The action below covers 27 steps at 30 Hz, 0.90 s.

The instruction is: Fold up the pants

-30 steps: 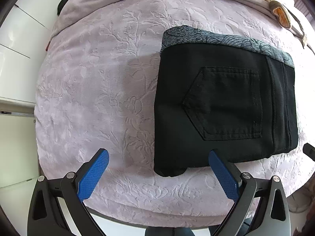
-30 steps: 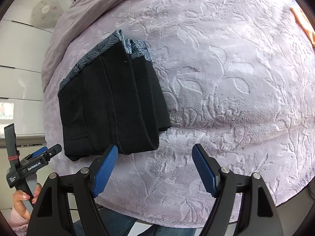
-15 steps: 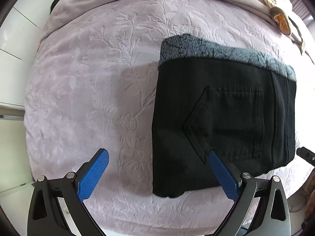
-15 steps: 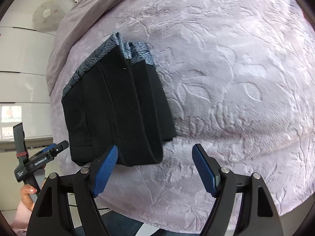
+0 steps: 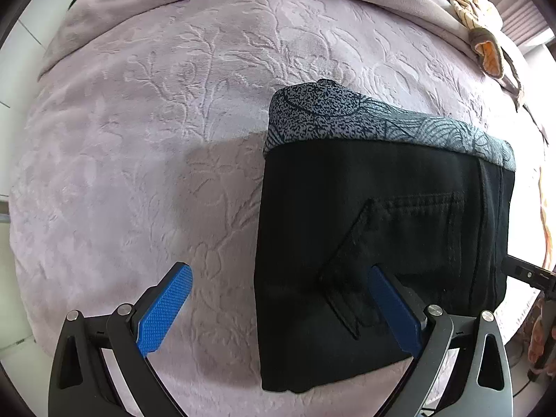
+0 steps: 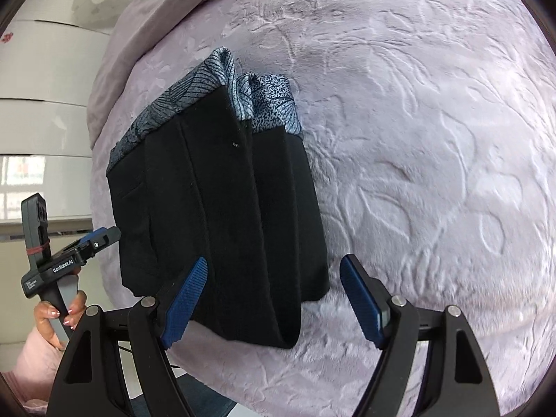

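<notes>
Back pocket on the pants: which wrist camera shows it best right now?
The left wrist view: the back pocket faces the lens on the folded pants, its stitching visible. The right wrist view shows only the pants' stacked folds edge-on; the pocket isn't visible.

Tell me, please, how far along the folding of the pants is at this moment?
Mostly done, it seems: the pants lie on the bedspread as a compact, layered rectangle, patterned cuffs stacked at the far end. Nothing is in hand; the left gripper and right gripper are both open at the near edge. At most a final fold or tidy is left.
</notes>
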Each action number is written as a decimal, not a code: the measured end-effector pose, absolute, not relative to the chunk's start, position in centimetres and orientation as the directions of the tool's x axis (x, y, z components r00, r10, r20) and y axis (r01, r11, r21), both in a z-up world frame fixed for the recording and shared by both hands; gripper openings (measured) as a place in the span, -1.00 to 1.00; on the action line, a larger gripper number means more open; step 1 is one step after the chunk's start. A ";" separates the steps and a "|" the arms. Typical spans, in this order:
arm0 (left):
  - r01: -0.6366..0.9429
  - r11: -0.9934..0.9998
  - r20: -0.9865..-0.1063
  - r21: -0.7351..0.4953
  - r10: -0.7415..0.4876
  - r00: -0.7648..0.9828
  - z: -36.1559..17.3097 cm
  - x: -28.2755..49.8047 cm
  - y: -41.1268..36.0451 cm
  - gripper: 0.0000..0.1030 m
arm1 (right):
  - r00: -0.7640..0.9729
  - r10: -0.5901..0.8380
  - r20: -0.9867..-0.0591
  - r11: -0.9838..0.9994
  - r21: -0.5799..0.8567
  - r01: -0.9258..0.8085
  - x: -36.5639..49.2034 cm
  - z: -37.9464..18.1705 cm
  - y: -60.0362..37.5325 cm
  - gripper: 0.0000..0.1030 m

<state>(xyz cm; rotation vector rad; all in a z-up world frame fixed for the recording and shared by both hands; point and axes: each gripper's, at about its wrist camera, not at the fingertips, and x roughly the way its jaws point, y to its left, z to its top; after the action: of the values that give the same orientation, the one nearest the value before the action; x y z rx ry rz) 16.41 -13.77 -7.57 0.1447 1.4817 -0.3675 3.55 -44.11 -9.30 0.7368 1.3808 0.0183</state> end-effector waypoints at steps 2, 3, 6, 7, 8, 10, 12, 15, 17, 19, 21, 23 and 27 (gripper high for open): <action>0.334 0.931 -0.984 -0.146 -0.170 0.043 -8.0 16.9 -13.7 0.97 | 0.223 0.434 -0.873 0.780 0.488 0.392 3.8 -9.8 -44.2 0.58; 0.338 0.928 -0.982 -0.158 -0.182 0.040 -8.2 17.2 -13.6 0.97 | 0.221 0.439 -0.871 0.780 0.491 0.387 3.9 -10.0 -44.2 0.58; 0.358 0.915 -0.977 -0.187 -0.210 0.027 -9.1 17.5 -13.6 0.97 | 0.229 0.471 -0.852 0.767 0.524 0.371 4.0 -10.7 -44.3 0.58; 0.366 0.910 -0.975 -0.197 -0.220 0.023 -9.5 17.8 -13.6 0.97 | 0.236 0.484 -0.843 0.756 0.539 0.371 4.0 -11.0 -44.5 0.58; 0.370 0.905 -0.973 -0.207 -0.231 0.020 -9.6 17.9 -13.5 0.97 | 0.244 0.495 -0.834 0.746 0.552 0.372 3.8 -11.1 -44.8 0.58; 0.376 0.894 -0.964 -0.245 -0.266 0.007 -10.1 18.5 -13.2 0.97 | 0.262 0.523 -0.811 0.721 0.585 0.372 3.5 -11.5 -45.4 0.58; 0.379 0.882 -0.954 -0.279 -0.298 -0.009 -10.6 18.9 -12.9 0.97 | 0.269 0.550 -0.790 0.701 0.612 0.366 3.5 -12.0 -45.9 0.59; 0.387 0.866 -0.942 -0.316 -0.335 -0.020 -11.4 19.5 -13.0 0.97 | 0.277 0.595 -0.755 0.679 0.656 0.329 3.8 -12.5 -46.1 0.59; 0.391 0.857 -0.934 -0.336 -0.356 -0.022 -11.3 19.1 -13.6 0.97 | 0.290 0.625 -0.724 0.659 0.690 0.301 4.3 -12.6 -46.2 0.59; 0.398 0.849 -0.929 -0.347 -0.370 -0.020 -11.5 19.3 -14.1 0.98 | 0.297 0.648 -0.701 0.644 0.713 0.278 4.6 -12.5 -46.1 0.61; 0.405 0.843 -0.926 -0.354 -0.378 -0.022 -11.6 19.5 -15.2 0.98 | 0.290 0.656 -0.697 0.648 0.717 0.257 5.4 -12.8 -45.7 0.62; 0.410 0.840 -0.925 -0.355 -0.380 -0.022 -11.5 19.2 -16.0 1.00 | 0.290 0.666 -0.688 0.641 0.726 0.250 6.2 -13.1 -45.3 0.65; 0.364 0.855 -0.923 -0.370 -0.382 -0.042 -11.8 18.6 -17.2 1.00 | 0.288 0.676 -0.678 0.616 0.735 0.284 6.9 -13.9 -45.2 0.65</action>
<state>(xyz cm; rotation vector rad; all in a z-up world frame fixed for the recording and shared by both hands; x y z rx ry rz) 18.55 -17.18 -11.81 -0.0148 1.4962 -0.6022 6.89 -45.23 -13.85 0.9277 1.2966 0.3186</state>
